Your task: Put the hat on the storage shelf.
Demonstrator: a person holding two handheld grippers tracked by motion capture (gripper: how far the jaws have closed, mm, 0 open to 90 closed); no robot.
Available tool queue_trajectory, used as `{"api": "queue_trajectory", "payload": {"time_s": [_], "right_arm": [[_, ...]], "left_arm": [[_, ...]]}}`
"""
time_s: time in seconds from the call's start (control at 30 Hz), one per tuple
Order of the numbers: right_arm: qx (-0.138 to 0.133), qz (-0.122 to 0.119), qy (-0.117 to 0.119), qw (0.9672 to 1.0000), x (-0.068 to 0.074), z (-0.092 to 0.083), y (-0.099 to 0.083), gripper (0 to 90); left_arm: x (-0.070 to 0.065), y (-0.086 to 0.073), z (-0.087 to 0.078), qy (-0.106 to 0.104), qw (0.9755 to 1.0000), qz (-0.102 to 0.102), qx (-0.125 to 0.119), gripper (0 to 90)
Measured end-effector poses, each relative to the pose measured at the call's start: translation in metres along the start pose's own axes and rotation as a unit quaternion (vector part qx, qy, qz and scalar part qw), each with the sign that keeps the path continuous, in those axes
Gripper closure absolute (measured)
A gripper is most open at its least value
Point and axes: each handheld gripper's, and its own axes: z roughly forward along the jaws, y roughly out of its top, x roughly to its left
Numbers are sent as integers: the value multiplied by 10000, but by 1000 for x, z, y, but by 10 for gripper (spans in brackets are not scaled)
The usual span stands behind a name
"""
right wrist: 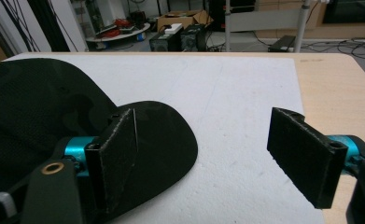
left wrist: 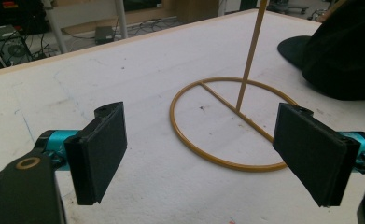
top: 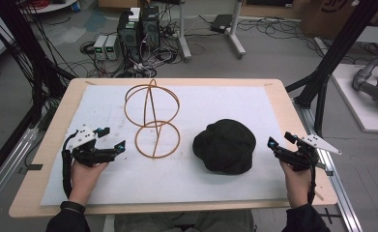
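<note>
two grippers rest at the desk (top: 293,116) edges, jaws apart and holding nothing: left gripper (top: 110,137) just beside the wire stand (top: 152,121), right gripper (top: 279,139) near the black cap (top: 225,146), which lies right of the stand on the white mat (top: 215,101).

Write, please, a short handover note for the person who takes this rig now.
Left gripper: open, holds nothing, beside the wire stand.
Right gripper: open, holds nothing, beside the black cap.
Stand is upright on the white mat; the cap lies apart from it, on the mat.
Done: nothing yet, both things untouched.
Left: probably to grasp the cap and hang it on the stand.
</note>
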Motion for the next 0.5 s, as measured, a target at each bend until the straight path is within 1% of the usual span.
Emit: {"api": "queue_trajectory", "payload": {"time_s": [0.07,0.17,0.27,0.37,0.47,0.5], "right_arm": [[-17,-1,35,10000,0,0,0,240],[-76,-57,99,9999,0,-2,1,239],[-109,-83,209,9997,0,-3,2,234],[-193,-136,397,9989,0,-6,2,227],[-251,-189,701,9970,2,-9,2,223],[-251,-189,701,9970,2,-9,2,223]], "left_arm": [[0,0,0,-21,10000,-7,7,178],[1,0,0,4,10000,-4,-6,178],[2,0,1,33,10000,-10,-5,178],[3,0,2,47,10000,-32,-28,180],[6,-1,3,84,9999,-65,-102,182],[6,-1,3,84,9999,-65,-102,184]]}}
